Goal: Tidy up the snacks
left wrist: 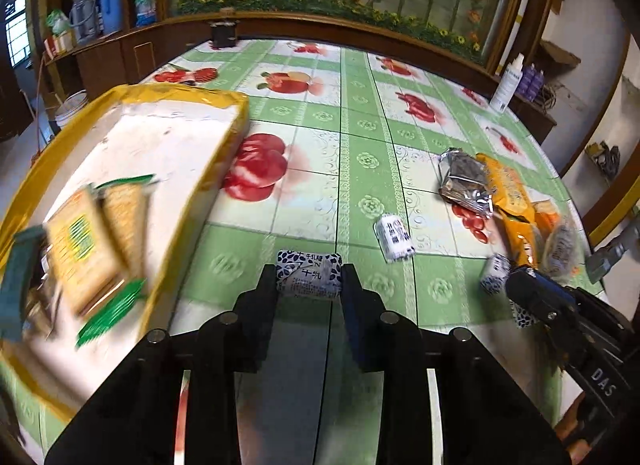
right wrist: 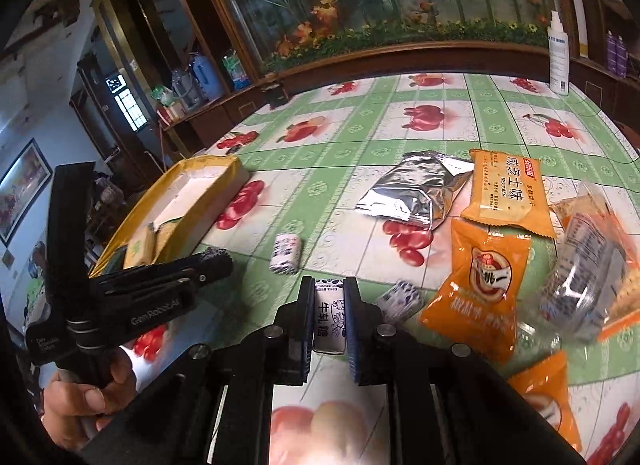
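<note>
tablecloth (right wrist: 360, 133) – glossy plastic | silver pouch (right wrist: 408, 189) – crinkled foil | orange packet (right wrist: 480, 285) – shiny film

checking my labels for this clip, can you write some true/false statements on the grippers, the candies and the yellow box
1. The left gripper is shut on a small blue-and-white wrapped candy. True.
2. The right gripper is empty. False: its pads clamp another blue-and-white wrapped candy.
3. The shallow yellow-rimmed cardboard box already holds snack packets. True.
4. The crumpled silver foil packet lies inside that box. False: it lies on the green fruit-print tablecloth, beside the orange biscuit packet.
</note>
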Demonstrator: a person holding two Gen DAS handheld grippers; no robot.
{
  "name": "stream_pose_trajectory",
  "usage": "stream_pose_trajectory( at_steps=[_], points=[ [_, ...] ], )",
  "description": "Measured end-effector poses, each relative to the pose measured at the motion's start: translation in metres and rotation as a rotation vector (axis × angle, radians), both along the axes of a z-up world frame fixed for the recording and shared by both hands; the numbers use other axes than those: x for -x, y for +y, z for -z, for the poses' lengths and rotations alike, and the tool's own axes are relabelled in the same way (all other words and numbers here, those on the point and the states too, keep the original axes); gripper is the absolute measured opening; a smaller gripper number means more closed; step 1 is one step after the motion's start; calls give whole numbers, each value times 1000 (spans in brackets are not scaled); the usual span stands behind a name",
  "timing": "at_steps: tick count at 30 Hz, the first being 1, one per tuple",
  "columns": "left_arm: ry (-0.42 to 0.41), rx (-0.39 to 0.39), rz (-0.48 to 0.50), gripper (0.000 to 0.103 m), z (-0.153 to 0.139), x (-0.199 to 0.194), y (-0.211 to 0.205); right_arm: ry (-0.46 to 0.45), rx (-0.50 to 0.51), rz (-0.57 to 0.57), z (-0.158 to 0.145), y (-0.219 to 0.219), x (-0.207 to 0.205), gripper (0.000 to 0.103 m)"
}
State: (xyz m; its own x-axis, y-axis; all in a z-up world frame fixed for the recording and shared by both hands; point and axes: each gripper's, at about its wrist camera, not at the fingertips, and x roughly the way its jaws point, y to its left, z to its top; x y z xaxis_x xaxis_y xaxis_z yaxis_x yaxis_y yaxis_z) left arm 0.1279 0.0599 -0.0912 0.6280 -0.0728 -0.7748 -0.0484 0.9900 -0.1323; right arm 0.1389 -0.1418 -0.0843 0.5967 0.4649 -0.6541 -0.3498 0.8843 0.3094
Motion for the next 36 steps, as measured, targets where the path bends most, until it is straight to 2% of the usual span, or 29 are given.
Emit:
stream_pose_trajectory(
  at_steps=[8,16,31,36],
  points=[
    [-67,-67,-91,28,-19,48,10,-38,19,-83,-9,28,38,14],
    [-101,-129,-135,29,-28,72,14,-59,25,-129,-16,47,62,15],
    [-130,-131,-191,29,-34,90,36,-72,45,-176,-20,70,74,16],
    [-122,-121,-207,29,-30,91,45,-46,95,-185,-7,80,70,18]
  ],
)
